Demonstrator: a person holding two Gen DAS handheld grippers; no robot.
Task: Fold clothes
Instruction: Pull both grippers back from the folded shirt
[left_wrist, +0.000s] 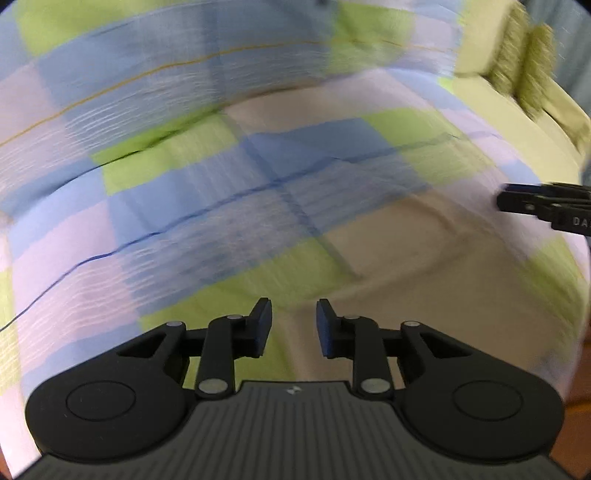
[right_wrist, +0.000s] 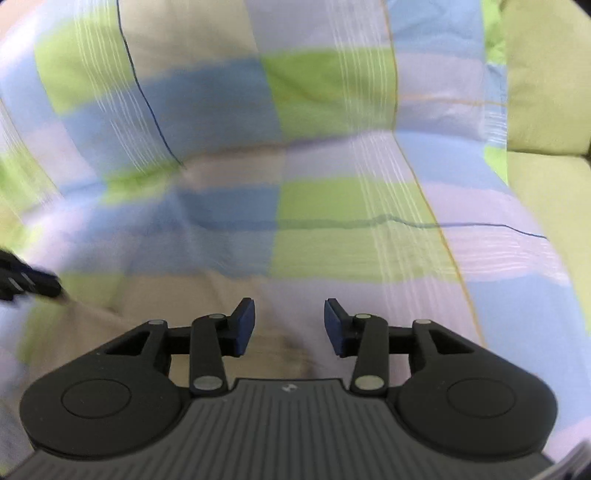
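1. Left wrist view: the left tool (left_wrist: 293, 326) hangs over the checked cloth (left_wrist: 229, 192), jaws apart with a clear gap and nothing between the blue pads (left_wrist: 263, 325). No grip here.

2. The cloth, in blue, green, lilac and beige squares, fills nearly the whole view, and a ridge runs across the middle where one layer seems to lie over another. The picture is smeared, so I can't say for certain which edge is on top.

3. At the right edge the right tool (left_wrist: 517, 201) pokes in just above the cloth. Top right, a yellow-green cushion (left_wrist: 480, 55) sits beyond the fabric.

4. Right wrist view: the right tool (right_wrist: 289, 325) is also parted, pads bare, with the cloth lying under the gap rather than pinched in it. The left tool (right_wrist: 33, 284) shows as a dark tip at the left edge, close to the fabric.

5. The cloth spreads across this view too, with a dark seam line (right_wrist: 406, 223) running sideways and yellow-green upholstery (right_wrist: 546, 92) to the right.

6. The risk now: with both tools free, the fold rests on its own weight, and a loose layer could slide back or bunch.

7. Closing from this height could catch only the top layer, or two layers at once, which would skew the next fold.
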